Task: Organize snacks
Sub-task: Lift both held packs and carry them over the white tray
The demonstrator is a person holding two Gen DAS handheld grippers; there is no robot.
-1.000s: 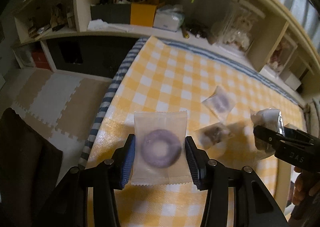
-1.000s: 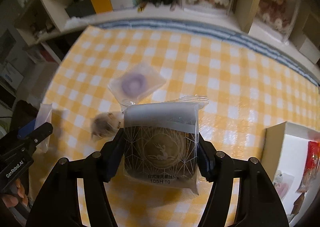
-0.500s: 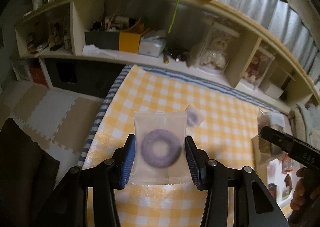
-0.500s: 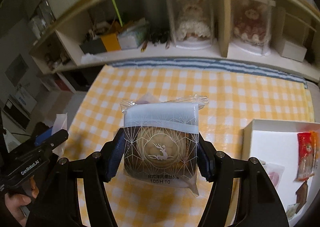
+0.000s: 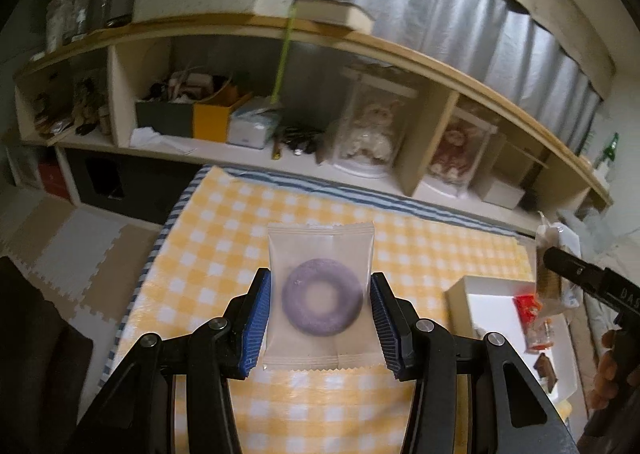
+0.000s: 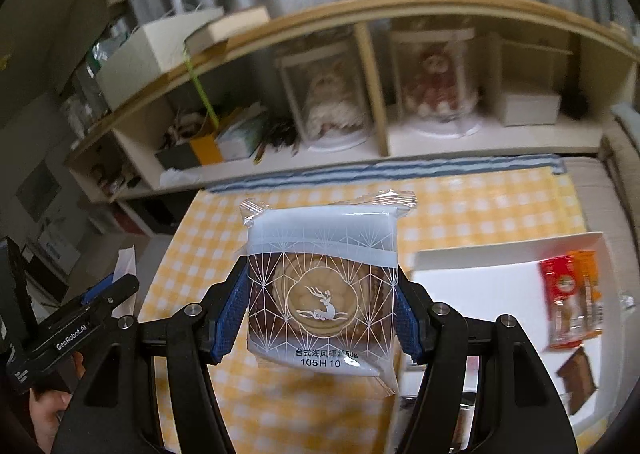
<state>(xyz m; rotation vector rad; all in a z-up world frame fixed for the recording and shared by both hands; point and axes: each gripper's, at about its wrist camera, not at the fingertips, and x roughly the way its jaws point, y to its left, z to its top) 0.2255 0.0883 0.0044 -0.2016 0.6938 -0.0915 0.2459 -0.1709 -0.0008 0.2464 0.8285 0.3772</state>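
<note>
The left gripper (image 5: 320, 318) is clamped on a frosted translucent sachet holding a purple ring-shaped biscuit (image 5: 321, 296), pinched only at its side edges between the blue ribbed pads (image 5: 256, 328). The right gripper (image 6: 322, 312) grips a clear-and-white wrapped round pastry with a printed deer emblem (image 6: 322, 290) the same way. Both packets are held in the air above the yellow-and-white checked tablecloth (image 5: 224, 238).

Likely risks: the slick film could slide from either grip, or a firmer squeeze could crack the biscuit or flatten the pastry.

Ahead and to the right of each gripper sits a shallow white tray (image 6: 480, 282), already holding a red-and-orange snack pack (image 6: 570, 304) and a small dark brown packet (image 6: 576, 378). Both grippers heading for it at once could collide, or land on those packs. Beyond the cloth stands a cluttered cream wooden shelf unit (image 5: 430, 134).
</note>
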